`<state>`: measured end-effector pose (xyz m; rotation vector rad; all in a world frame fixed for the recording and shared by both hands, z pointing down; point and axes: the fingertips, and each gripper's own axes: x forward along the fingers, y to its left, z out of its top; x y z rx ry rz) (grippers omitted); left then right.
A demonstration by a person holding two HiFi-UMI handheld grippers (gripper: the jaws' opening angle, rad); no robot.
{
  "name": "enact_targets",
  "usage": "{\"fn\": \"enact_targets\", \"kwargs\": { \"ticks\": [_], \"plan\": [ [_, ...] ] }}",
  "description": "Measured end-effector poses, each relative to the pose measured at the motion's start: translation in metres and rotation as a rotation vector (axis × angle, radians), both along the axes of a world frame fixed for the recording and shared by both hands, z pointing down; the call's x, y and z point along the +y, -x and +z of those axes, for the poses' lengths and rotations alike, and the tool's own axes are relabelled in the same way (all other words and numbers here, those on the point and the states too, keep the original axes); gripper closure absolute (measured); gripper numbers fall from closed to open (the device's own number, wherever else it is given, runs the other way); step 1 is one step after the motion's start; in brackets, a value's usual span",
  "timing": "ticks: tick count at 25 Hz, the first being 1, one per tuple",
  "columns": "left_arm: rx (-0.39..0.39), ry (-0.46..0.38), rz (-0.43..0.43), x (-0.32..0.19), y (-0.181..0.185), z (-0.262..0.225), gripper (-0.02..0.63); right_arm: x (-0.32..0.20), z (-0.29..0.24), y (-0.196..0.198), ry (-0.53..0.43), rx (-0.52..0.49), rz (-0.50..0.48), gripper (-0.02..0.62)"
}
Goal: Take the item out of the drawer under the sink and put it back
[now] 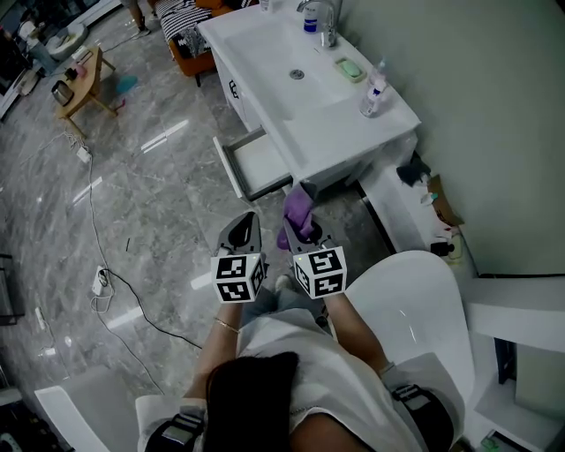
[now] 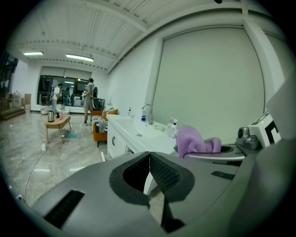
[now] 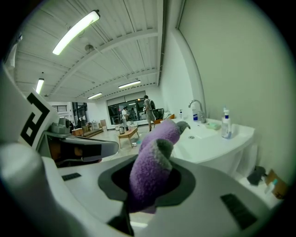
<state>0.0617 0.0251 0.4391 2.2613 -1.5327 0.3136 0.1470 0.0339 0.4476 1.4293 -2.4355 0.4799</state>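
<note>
A purple cloth (image 1: 299,208) (image 3: 152,171) (image 2: 194,141) is pinched in my right gripper (image 1: 303,228) (image 3: 149,185), which is shut on it; the cloth sticks up out of the jaws. My left gripper (image 1: 244,231) (image 2: 149,178) is beside it on the left, shut, with nothing between its jaws. Both hover over the floor just in front of the open white drawer (image 1: 256,164) under the sink counter (image 1: 305,88). The drawer's visible inside looks empty.
On the counter stand a soap bottle (image 1: 374,92), a green soap dish (image 1: 350,68) and a faucet (image 1: 323,18). A white chair (image 1: 415,305) is at my right. Cables (image 1: 97,221) run over the marble floor; a small wooden table (image 1: 81,84) stands far left.
</note>
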Motion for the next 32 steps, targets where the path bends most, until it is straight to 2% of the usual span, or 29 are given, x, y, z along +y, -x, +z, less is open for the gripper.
{"fn": "enact_targets", "kwargs": {
  "ticks": [9, 15, 24, 32],
  "plan": [
    [-0.006, 0.000, 0.015, 0.000, -0.007, 0.005, 0.603, 0.002, 0.002, -0.001, -0.004, 0.005, -0.009, 0.495],
    [-0.014, 0.005, 0.056, -0.008, -0.012, 0.009, 0.603, -0.003, 0.011, 0.000, 0.000, 0.024, 0.007, 0.495],
    [-0.011, -0.001, 0.068, -0.037, 0.008, 0.012, 0.603, -0.031, 0.005, 0.015, -0.029, 0.045, 0.032, 0.495],
    [0.014, 0.018, 0.079, -0.076, 0.018, 0.023, 0.603, -0.065, 0.012, 0.027, -0.006, 0.063, 0.036, 0.495]
  ]
}}
